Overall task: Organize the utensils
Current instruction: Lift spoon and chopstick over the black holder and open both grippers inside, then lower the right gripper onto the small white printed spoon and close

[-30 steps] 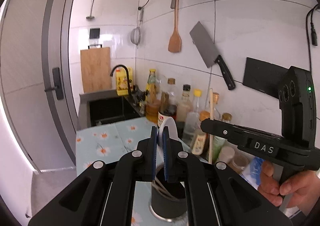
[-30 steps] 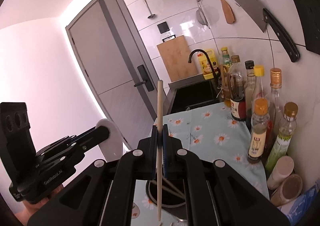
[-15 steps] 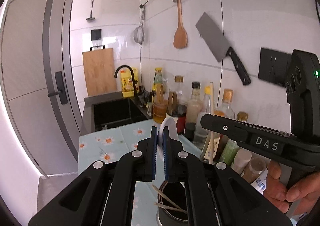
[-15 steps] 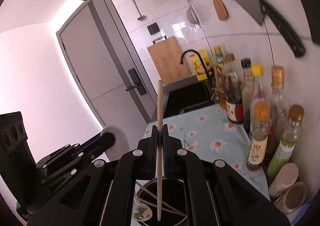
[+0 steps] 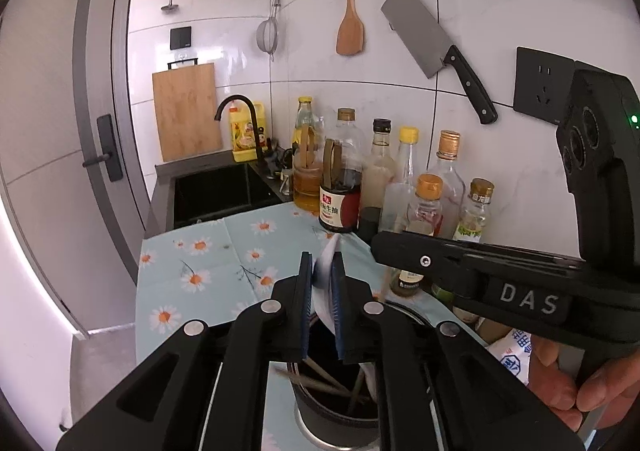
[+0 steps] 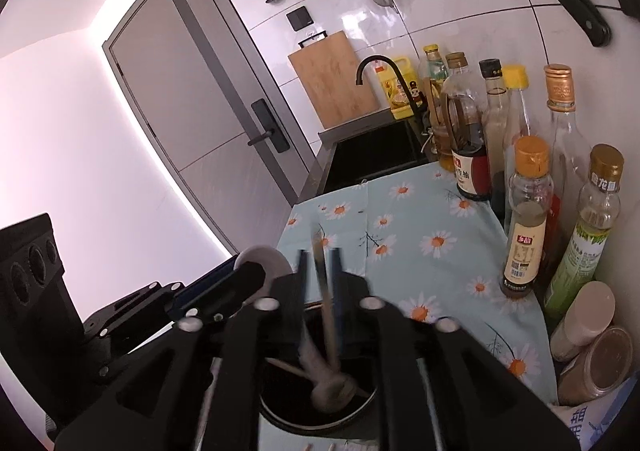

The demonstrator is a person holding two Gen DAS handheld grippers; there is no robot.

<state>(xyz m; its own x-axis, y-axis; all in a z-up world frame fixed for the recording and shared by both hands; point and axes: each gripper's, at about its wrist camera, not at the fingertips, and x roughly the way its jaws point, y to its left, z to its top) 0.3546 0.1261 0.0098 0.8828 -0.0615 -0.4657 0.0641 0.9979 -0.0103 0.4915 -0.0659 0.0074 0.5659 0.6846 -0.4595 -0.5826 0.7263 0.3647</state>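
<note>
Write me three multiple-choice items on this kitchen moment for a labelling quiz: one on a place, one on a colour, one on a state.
1. Where is the cleaver?
A. in the sink
B. on the tiled wall
C. on the cloth

2. What colour is the dark holder's countertop cloth?
A. pale blue with daisies
B. plain red
C. black

3. What stands between the right gripper's jaws?
A. a bottle
B. nothing
C. a wooden chopstick

Answers: 1 B, it hangs blade-up on the wall beside the wooden spatula. 2 A, white daisies show on light blue. 3 C, the stick runs between the opening jaws down into the holder.
</note>
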